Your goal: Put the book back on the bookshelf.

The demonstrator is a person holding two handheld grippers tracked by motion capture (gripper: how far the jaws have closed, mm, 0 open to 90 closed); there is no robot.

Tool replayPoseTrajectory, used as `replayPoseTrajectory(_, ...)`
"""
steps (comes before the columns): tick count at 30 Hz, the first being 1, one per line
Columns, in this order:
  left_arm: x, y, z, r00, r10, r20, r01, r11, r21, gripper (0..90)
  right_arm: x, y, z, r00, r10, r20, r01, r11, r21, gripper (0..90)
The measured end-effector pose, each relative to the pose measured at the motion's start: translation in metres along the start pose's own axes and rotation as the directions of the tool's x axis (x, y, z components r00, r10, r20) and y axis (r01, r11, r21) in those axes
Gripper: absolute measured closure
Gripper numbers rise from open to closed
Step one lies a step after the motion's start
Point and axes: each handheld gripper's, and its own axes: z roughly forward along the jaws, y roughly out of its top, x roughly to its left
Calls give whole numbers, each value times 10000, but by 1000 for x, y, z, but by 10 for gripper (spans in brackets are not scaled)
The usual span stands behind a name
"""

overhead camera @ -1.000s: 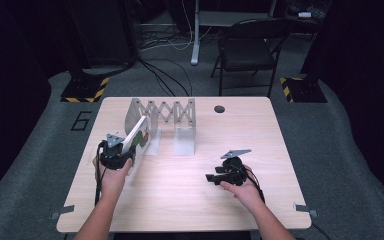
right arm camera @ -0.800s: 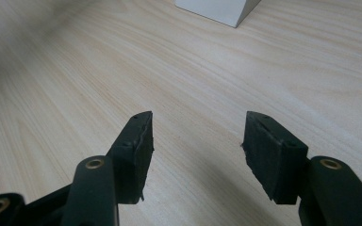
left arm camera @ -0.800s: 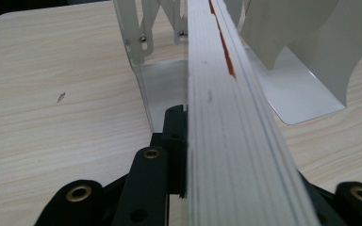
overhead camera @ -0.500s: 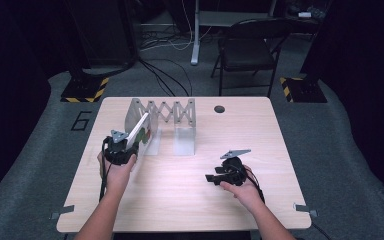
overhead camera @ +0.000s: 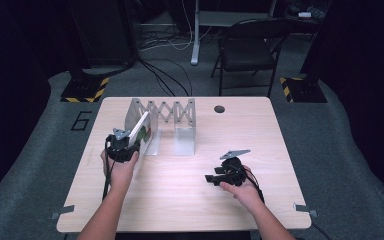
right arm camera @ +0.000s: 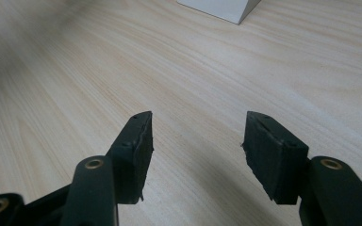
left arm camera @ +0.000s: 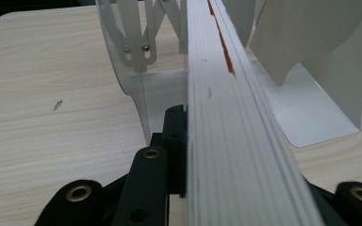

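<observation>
1. the left gripper [overhead camera: 123,145] is clamping a thin white book [overhead camera: 139,129] by its lower edge, holding it tilted over the table [overhead camera: 180,200] at about 9 o'clock from the table's middle
2. in the left gripper view the book [left arm camera: 226,117] is running straight up between the black jaws, with a red mark along its edge, and the pads are pressing on both of its faces
3. the book is hanging just in front of the white folding rack [overhead camera: 162,117], which is standing at 11 o'clock on the table; its left panel [left arm camera: 122,52] is lying just left of the book, and the next panel [left arm camera: 311,47] is rising to its right
4. judging by this, the step in hand is slotting the book into the rack's leftmost gap, and it is not yet resting on the rack's base
5. the right gripper [overhead camera: 217,176] is lying low over bare wood at about 4 o'clock, well apart from the rack; its jaws are standing apart with nothing between them, and a corner of the rack [right arm camera: 219,7] is peeking in at the top of the right gripper view
6. the next move is calling for the book to be straightened upright, lined up with the gap between the two panels, and lowered until its edge is sitting on the base before the grip is loosened
7. the right hand may be needed to steady the light rack, since it could slide or fold as the book is pushing in
</observation>
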Motion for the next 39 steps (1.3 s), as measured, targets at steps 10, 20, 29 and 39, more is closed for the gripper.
replayPoseTrajectory(10, 1, 3, 7, 9999, 65, -137, -64, 10000, 75, 756, 0, 0, 1, 10000, -40, -4, 40, 10000, 7, 428)
replayPoseTrajectory(20, 0, 5, 14, 9997, 15, -255, -14, 10000, 28, 756, -1, -1, 1, 9999, -153, 5, 153, 9999, -64, 428)
replayPoseTrajectory(29, -2, 7, 17, 9991, 126, -415, -129, 9999, -80, 756, -1, -1, 1, 9999, -171, -20, 171, 9998, -47, 428)
replayPoseTrajectory(39, -4, 6, 23, 9987, -47, -500, 38, 9999, -168, 755, -1, -1, 0, 10000, -62, -55, 62, 10000, 14, 427)
